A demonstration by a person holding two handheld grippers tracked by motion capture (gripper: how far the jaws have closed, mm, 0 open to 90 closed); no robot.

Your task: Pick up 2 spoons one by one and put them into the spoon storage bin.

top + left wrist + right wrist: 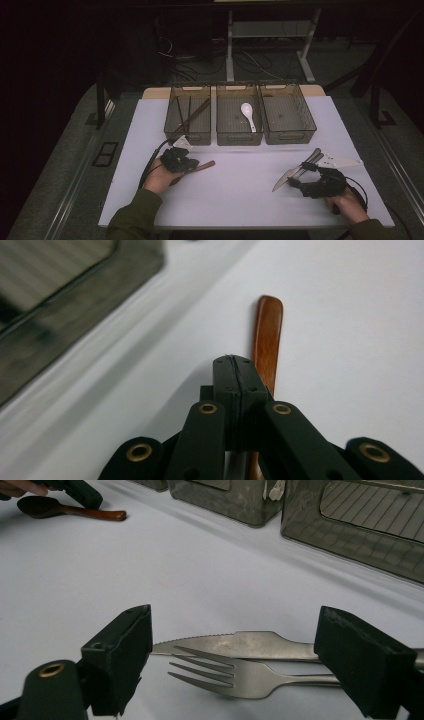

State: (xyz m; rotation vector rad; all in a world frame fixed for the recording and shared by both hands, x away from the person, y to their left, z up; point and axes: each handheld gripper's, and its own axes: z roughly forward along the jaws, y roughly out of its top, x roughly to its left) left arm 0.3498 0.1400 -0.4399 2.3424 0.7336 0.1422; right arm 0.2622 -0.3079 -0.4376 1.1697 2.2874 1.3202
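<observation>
White spoon [247, 115] alone in middle bin [239, 139], chopsticks [191, 114] in left bin [187, 138].

Counting what's sitting on my bench [230, 200] rn. I'm seeing 3 grey mesh bins [238, 120] lining up side by side at the far edge. Spoons: 2 total, w/ 1 white spoon [248, 116] lying in the middle bin & 1 wooden spoon [266, 335] lying out on the bench. Chopsticks [190, 115]: I'm making out approx 2–3 dark sticks leaning in the left bin, exact no. too dim to tell. Also lying on the bench: 1 knife [235, 645], 1 fork [225, 675]. Tools: I'm holding 2, left tool [187, 162] & right tool [302, 176].
</observation>
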